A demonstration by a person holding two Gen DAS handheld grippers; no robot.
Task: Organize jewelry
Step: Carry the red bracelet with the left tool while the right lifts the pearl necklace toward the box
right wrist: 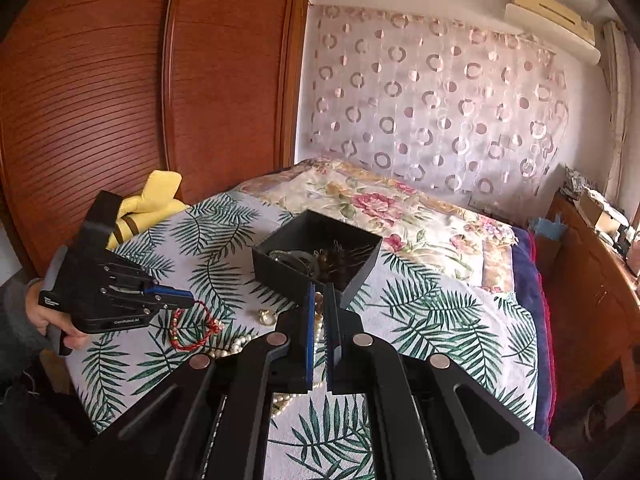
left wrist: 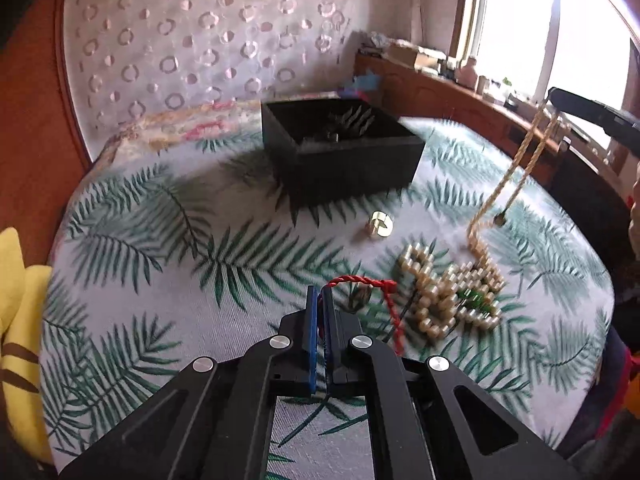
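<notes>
In the left wrist view, the left gripper (left wrist: 319, 294) at lower centre pinches a red cord bracelet (left wrist: 390, 304), whose loop trails to its right over the leaf-print cloth (left wrist: 160, 248). The black box (left wrist: 344, 156) sits above at centre, with a gold ring (left wrist: 380, 225) just below it. Right of the ring lies a heap of the pearl necklace (left wrist: 448, 296), one strand rising to the right gripper (left wrist: 560, 104) at the upper right, which is clamped on it.

Daylight blows out the window (left wrist: 520, 20) at right, the pearl necklace (left wrist: 452, 292) is motion-blurred, and fisheye edges curve darkly.
</notes>
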